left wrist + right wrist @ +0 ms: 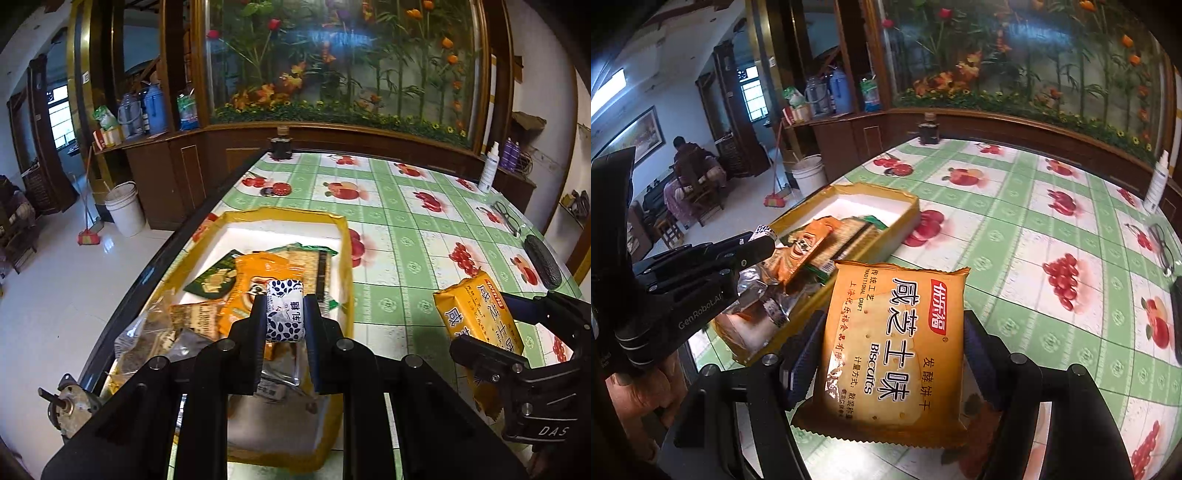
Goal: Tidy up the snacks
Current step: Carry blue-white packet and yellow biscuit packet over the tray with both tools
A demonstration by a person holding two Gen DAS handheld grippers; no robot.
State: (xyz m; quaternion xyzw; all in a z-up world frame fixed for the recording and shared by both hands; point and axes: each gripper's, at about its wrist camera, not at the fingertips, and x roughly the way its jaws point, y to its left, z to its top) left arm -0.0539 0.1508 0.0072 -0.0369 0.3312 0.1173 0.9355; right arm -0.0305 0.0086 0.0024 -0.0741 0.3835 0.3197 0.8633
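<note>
My left gripper point(285, 314) is shut on a small white snack packet with a dark blue leaf pattern point(285, 310) and holds it above the yellow box point(345, 254), which has several snack packets in it. The right wrist view shows the left gripper point(764, 240) over the box point(905, 218) too. My right gripper point(894, 332) is shut on an orange biscuit packet point(894, 347) and holds it above the table, to the right of the box. The packet point(476, 314) and the right gripper show at the right of the left wrist view.
The table has a green checked cloth with fruit prints point(406, 229). On it are a dark jar point(280, 146), two round lids point(277, 190), a white spray bottle point(489, 166), glasses point(508, 218) and a dark case point(543, 262). A small motor point(70, 406) sits at the table's left edge.
</note>
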